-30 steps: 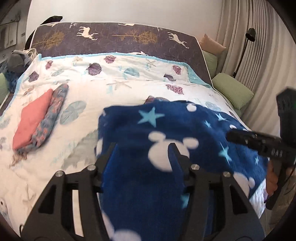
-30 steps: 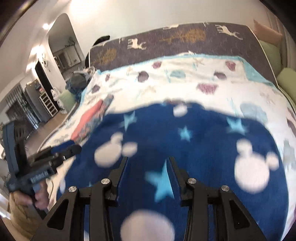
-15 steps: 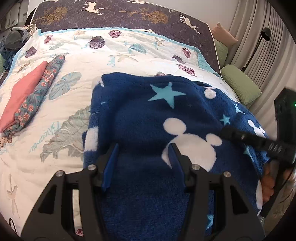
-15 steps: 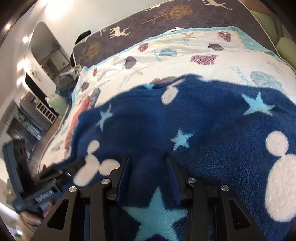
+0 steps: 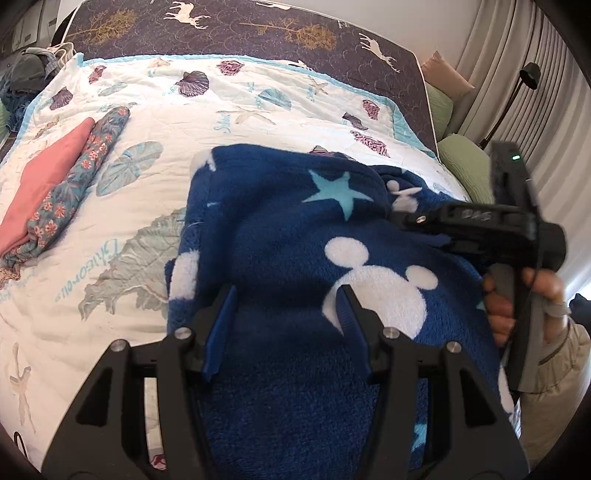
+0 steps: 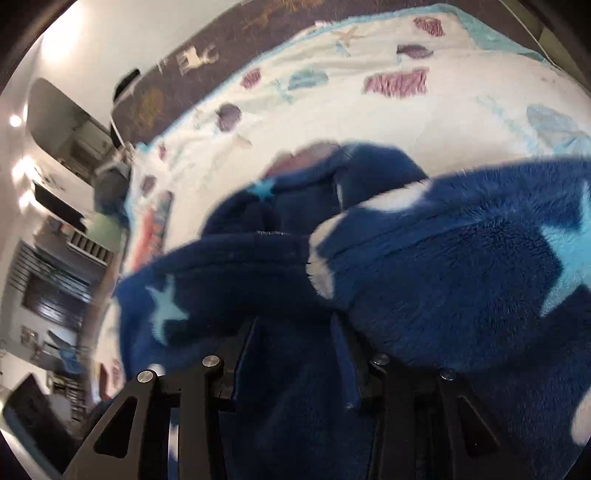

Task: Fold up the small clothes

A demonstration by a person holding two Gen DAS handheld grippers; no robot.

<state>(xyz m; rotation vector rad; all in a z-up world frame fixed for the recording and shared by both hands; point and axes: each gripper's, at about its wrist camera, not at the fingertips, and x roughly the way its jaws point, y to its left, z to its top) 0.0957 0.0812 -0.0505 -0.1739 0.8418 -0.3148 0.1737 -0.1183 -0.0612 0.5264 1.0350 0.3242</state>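
Observation:
A dark blue fleece garment (image 5: 280, 236) with light blue stars and white mouse-head shapes lies on the bed, bunched in thick folds. My left gripper (image 5: 284, 295) is over its near edge, fingers apart with fleece between them. My right gripper (image 5: 397, 218) shows in the left wrist view at the right, held by a hand, its tip in a fold. In the right wrist view the right gripper (image 6: 295, 325) has fleece (image 6: 443, 280) bunched between its spread fingers. Whether either gripper pinches the cloth is not clear.
The bed has a white quilt (image 5: 258, 107) with shell prints and a dark mattress (image 5: 221, 33) with deer at the head. A folded pink garment (image 5: 44, 184) and a floral one (image 5: 74, 184) lie at the left. Green cushions (image 5: 465, 166) and a lamp (image 5: 528, 74) stand at the right.
The fleece was spread high in front of both cameras. It has come down onto the bed, and the right gripper has carried its side inward to the left, bunching it into folds.

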